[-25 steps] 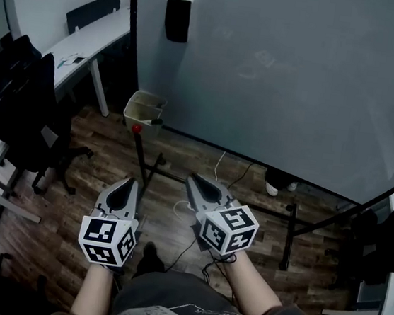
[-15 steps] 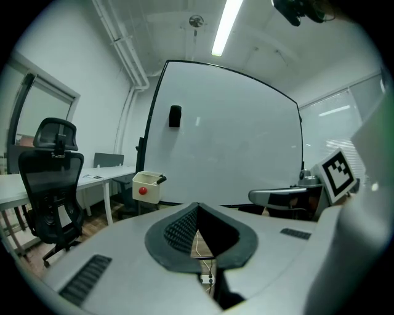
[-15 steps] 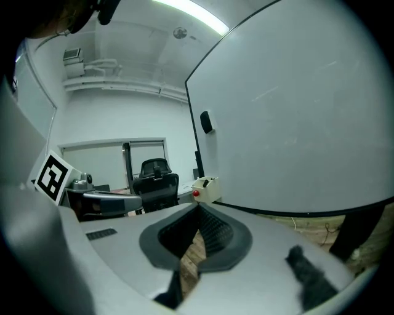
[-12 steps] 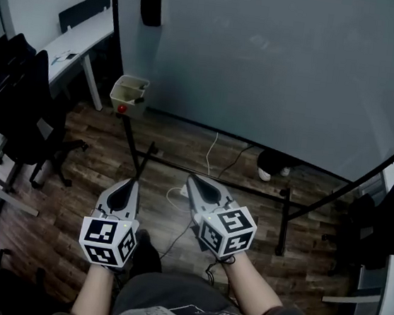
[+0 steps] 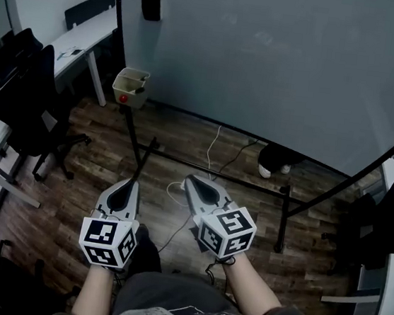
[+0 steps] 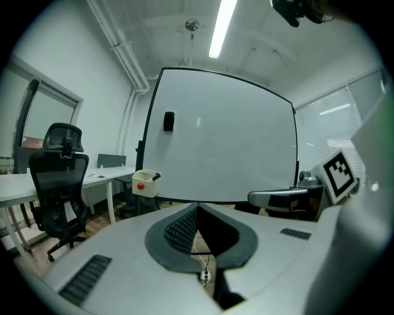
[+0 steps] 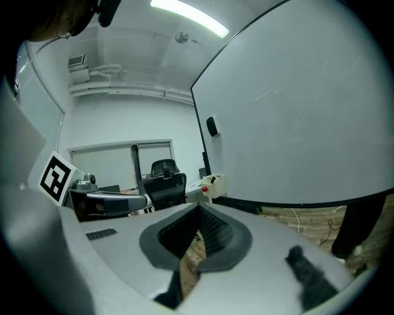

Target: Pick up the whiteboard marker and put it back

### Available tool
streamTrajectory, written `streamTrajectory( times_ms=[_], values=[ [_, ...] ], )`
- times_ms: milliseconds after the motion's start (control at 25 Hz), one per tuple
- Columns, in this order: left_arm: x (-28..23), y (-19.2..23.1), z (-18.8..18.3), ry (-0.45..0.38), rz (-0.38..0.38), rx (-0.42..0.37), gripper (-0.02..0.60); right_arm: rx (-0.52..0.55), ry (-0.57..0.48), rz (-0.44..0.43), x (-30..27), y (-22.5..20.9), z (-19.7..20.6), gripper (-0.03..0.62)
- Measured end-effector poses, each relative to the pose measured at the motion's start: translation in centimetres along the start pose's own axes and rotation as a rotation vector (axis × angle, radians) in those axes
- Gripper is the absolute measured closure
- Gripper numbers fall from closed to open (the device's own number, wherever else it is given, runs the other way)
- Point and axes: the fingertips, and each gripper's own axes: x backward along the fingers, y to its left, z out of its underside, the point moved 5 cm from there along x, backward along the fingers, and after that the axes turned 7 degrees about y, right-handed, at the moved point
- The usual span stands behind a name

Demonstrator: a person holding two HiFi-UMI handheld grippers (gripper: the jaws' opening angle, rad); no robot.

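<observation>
Open wood floor (image 5: 98, 177) before whiteboard (image 5: 280, 56), bin (image 5: 130, 86) at its corner, left gripper (image 5: 132, 182) and right gripper (image 5: 190, 180) jaws together

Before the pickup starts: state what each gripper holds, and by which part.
Nothing is held. The left gripper and the right gripper are both shut, tips together, with nothing between them.

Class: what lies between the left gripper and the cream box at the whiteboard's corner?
In the head view, only wood floor and the stand's black leg lie between the left gripper and the box.
</observation>
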Motion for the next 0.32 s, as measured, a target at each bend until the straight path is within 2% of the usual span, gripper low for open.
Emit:
streamTrajectory(
  times_ms=[320],
  values=[
    [1.5,-1.1,-0.1,-0.018,-0.006,-0.008,0.569,-0.002,-0.045,0.002,1.9,0.6,-0.3,0.572]
  ],
)
